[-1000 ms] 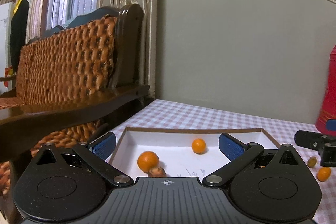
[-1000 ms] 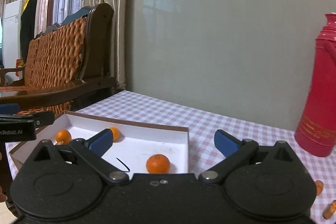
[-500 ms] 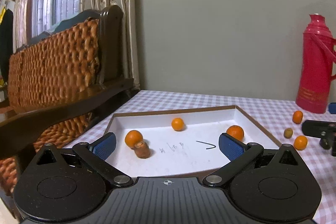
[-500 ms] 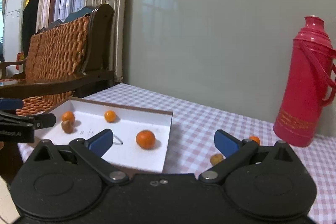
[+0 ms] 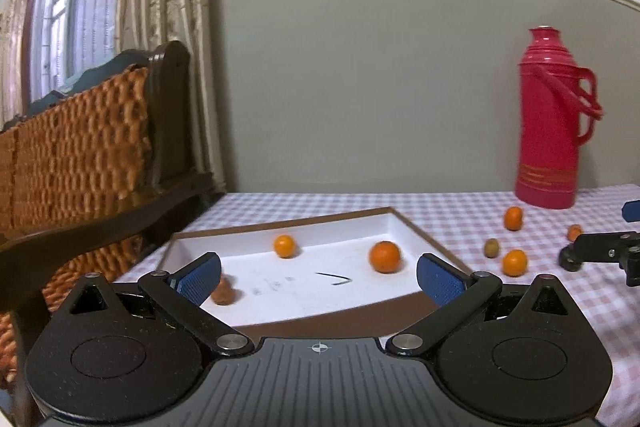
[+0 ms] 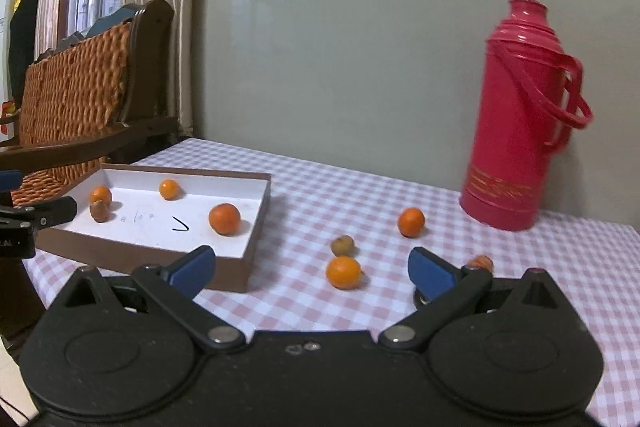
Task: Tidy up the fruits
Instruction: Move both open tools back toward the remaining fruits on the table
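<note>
A shallow brown box with a white floor (image 5: 408, 227) (image 6: 256, 223) lies on the checked table and holds three oranges (image 6: 224, 219) (image 6: 168, 189) (image 6: 100, 195) and a brown fruit (image 6: 99, 211). My left gripper (image 5: 318, 277) hovers open at the box's near edge, nothing between its blue pads. My right gripper (image 6: 310, 269) is open over the cloth to the right of the box, just behind an orange (image 6: 343, 272) and a small brownish fruit (image 6: 342, 245). Another orange (image 6: 411, 221) and a small reddish fruit (image 6: 480, 262) lie further right.
A tall red thermos (image 6: 516, 131) stands at the back right near the wall. A dark wooden bench with a woven back (image 5: 80, 155) borders the table's left side. Curtains and a window are behind it. The table's left edge runs close to the box.
Both views have swung right: the bench has slid off to the left, and the thermos and the loose fruits on the cloth have come into view. Both grippers stay open.
</note>
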`<control>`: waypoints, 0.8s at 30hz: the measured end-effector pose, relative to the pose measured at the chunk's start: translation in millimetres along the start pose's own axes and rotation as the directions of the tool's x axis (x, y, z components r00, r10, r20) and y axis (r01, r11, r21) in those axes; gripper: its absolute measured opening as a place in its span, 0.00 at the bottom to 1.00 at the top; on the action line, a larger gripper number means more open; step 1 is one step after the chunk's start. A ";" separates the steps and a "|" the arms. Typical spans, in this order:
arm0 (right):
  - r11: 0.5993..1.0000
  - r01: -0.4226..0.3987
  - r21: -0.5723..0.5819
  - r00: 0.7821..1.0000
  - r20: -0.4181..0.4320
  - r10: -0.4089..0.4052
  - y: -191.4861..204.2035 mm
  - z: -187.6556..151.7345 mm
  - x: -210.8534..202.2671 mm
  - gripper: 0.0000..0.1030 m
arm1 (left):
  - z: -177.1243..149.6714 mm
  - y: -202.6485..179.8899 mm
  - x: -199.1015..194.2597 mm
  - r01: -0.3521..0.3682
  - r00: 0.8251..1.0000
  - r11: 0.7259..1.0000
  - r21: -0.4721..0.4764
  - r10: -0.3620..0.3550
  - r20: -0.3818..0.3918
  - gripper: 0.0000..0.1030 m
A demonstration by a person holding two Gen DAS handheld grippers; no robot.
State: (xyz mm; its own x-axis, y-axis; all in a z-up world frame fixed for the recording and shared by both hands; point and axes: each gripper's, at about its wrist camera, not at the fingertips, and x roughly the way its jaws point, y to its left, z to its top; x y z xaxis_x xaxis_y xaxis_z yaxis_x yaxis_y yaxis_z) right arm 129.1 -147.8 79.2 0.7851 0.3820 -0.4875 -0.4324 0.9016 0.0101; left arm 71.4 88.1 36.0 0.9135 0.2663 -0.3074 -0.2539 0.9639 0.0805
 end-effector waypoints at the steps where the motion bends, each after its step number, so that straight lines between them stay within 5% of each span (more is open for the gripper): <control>1: 1.000 -0.001 0.001 1.000 0.002 0.001 -1.7 -2.1 -3.5 0.94 | 0.3 -1.8 -0.6 0.033 0.999 0.999 -0.006 -0.033 -0.009 1.00; 24: 0.993 0.114 0.021 0.993 -0.011 -0.114 -50.9 -39.7 -61.1 0.94 | -7.3 -62.6 -13.2 0.188 0.982 0.982 0.010 -0.188 0.008 1.00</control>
State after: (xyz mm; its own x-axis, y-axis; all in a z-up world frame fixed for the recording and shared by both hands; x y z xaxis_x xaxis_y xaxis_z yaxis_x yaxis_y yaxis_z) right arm 85.5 -225.1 73.8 0.8245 0.2750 -0.4946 -0.3310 0.9432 -0.0274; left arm 73.0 24.2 28.1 0.9475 0.0804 -0.3093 -0.0745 0.9967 0.0308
